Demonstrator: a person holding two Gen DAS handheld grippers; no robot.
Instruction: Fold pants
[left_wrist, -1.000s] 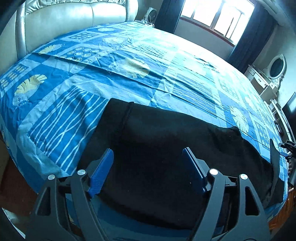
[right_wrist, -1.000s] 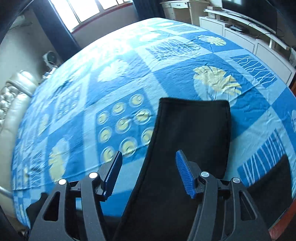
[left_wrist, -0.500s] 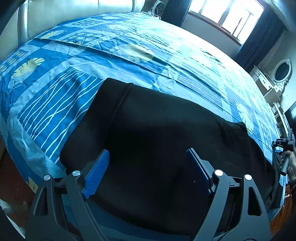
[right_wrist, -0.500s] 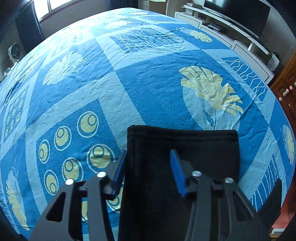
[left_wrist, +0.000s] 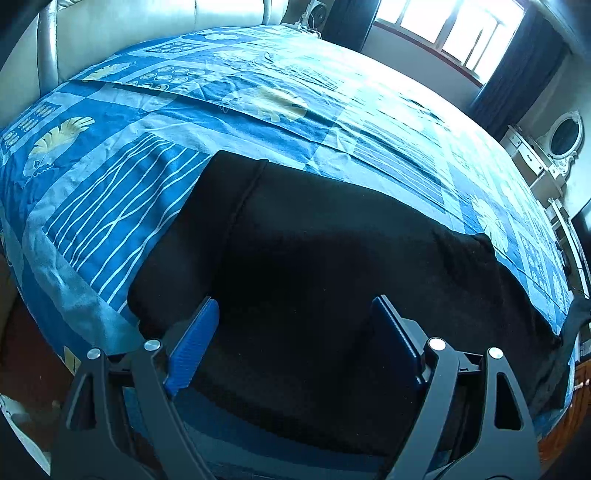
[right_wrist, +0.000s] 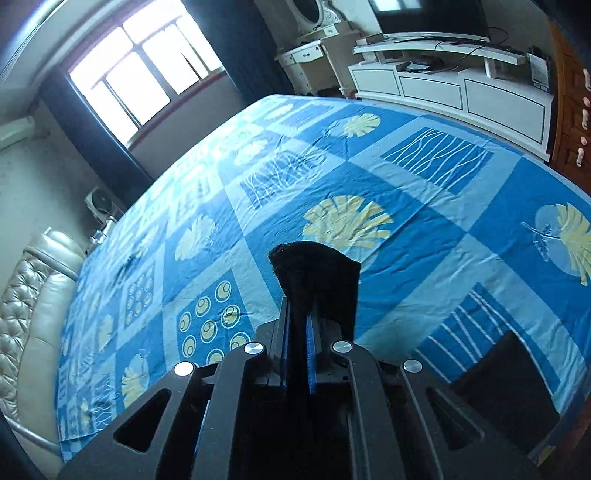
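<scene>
Black pants lie flat along the near edge of a bed with a blue patterned sheet. My left gripper is open, its blue pads wide apart just above the pants near the waist end. In the right wrist view my right gripper is shut on the hem of a pant leg, which stands up from between the pads, lifted off the sheet. Another black part of the pants lies at the lower right.
A cream padded headboard stands at the far left and also shows in the right wrist view. A white TV cabinet and dresser with oval mirror stand past the bed's foot. A window is at the far side.
My right gripper closed on the pant leg's hem and lifted it off the bed, tilting upward. My left gripper stayed open over the pants, shifting only slightly.
</scene>
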